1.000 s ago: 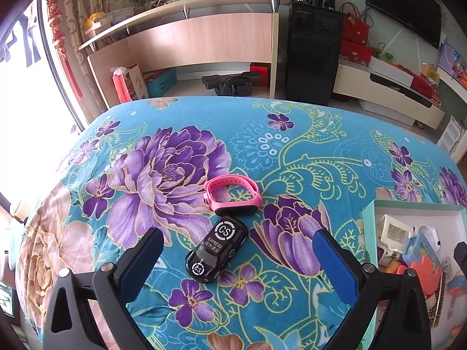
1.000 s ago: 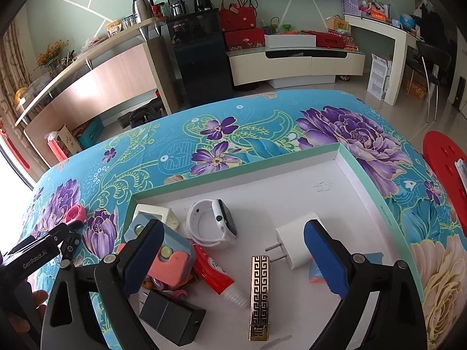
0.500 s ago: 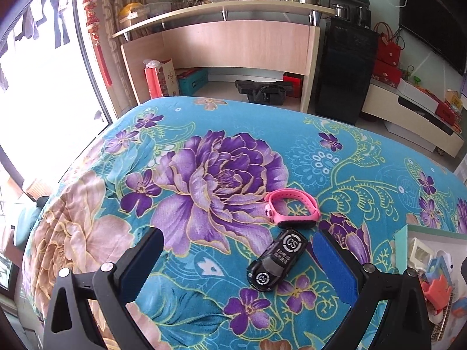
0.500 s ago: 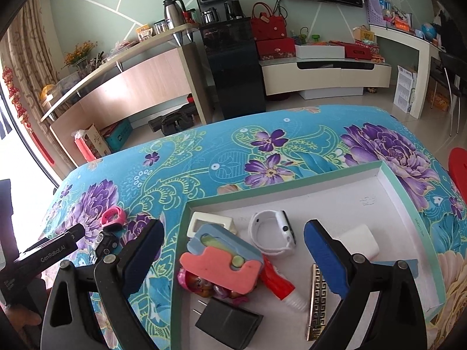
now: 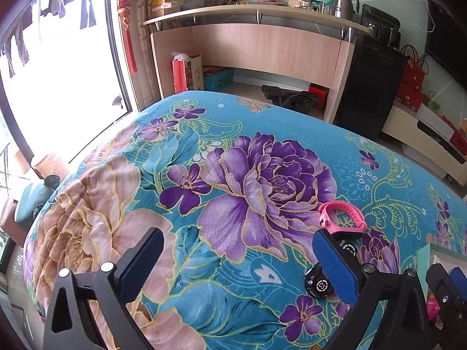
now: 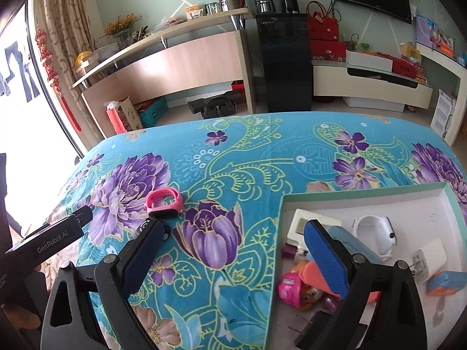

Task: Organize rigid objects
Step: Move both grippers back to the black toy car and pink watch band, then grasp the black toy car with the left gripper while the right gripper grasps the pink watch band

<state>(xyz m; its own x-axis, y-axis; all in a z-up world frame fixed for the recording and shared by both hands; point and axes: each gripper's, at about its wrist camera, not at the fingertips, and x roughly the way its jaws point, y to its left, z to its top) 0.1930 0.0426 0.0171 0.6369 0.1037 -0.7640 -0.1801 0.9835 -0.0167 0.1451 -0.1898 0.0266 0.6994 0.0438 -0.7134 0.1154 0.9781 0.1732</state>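
Observation:
A pink wristband lies on the floral blanket, and a black toy car sits just in front of it. My left gripper is open and empty; its right finger covers most of the car. In the right wrist view the wristband is at left, and only a sliver of the car shows behind my left finger. My right gripper is open and empty. It hangs over the left rim of the green-edged box.
The box holds a white smartwatch, a white charger, a pink toy, a black adapter and other small items. The left tool's black body reaches in from the left. The bed edge drops to the floor beyond.
The left gripper has swung left, so the car and wristband now sit at its right finger. The right gripper has also turned left, bringing the wristband into view and shifting the box rightward.

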